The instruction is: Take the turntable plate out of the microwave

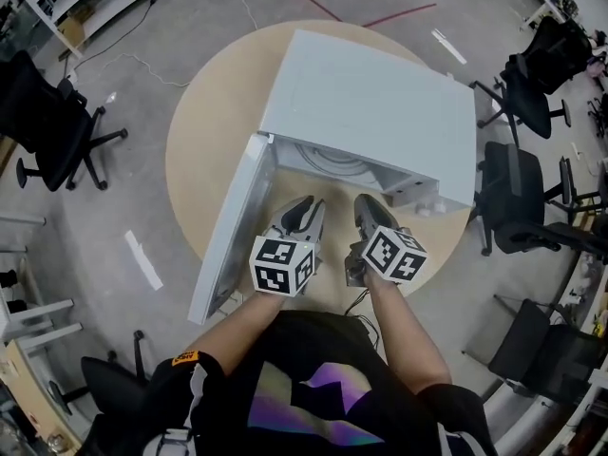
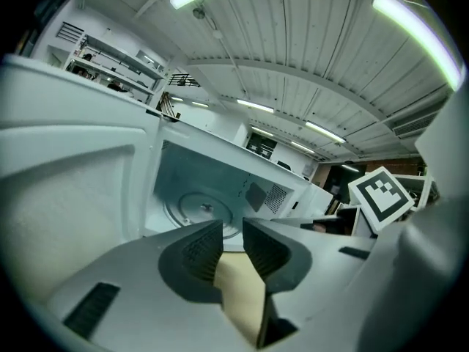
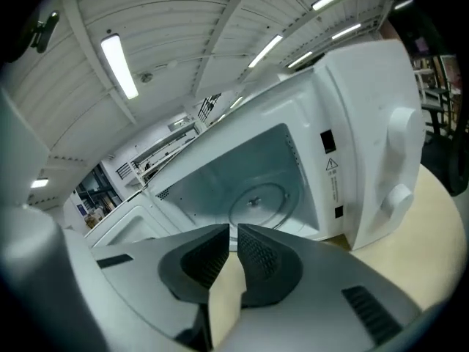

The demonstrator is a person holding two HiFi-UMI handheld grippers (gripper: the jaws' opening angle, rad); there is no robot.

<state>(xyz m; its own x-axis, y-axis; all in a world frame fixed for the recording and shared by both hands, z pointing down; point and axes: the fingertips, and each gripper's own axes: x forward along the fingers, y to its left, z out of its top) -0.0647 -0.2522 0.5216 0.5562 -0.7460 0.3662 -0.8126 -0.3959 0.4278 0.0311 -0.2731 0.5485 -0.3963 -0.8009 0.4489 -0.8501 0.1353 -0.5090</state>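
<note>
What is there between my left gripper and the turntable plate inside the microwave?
Nothing in the way: the left gripper view shows only bare table and the open front of the microwave between the left gripper and the turntable plate.

Glossy white microwave (image 1: 380, 112), clear glass turntable plate (image 3: 258, 205), matt pale wood table (image 1: 204, 160)

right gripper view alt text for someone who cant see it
An open white microwave with its round turntable plate lying inside on the cavity floor. In front, the empty right tongs point at it, slightly apart, over a tan table.
</note>
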